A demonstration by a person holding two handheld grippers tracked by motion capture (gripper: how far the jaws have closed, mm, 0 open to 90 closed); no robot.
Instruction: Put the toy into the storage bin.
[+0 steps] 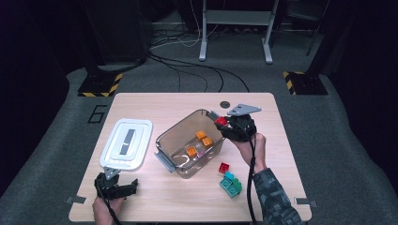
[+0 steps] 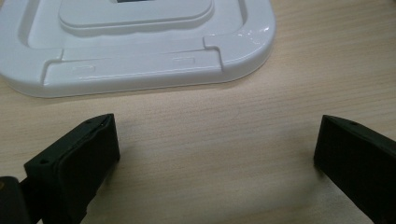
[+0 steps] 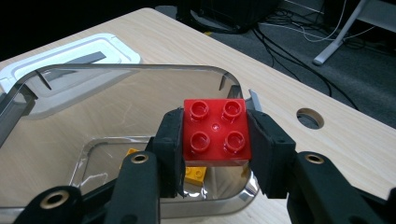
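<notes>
My right gripper (image 1: 222,123) is shut on a red four-stud brick (image 3: 215,132), held over the right rim of the clear plastic box (image 1: 174,132). In the high view the red brick (image 1: 220,121) hangs just above that rim. Three orange bricks (image 1: 199,142) lie on the box floor. My left gripper (image 1: 133,186) rests open near the table's front left edge, nothing between its fingers (image 2: 74,161). The white lid (image 2: 140,42) lies flat just beyond it.
A small red brick (image 1: 224,167) and a cluster of teal and green bricks (image 1: 231,183) lie on the table right of the box. The white lid (image 1: 126,143) sits left of the box. A round hole (image 1: 225,104) marks the table's far edge.
</notes>
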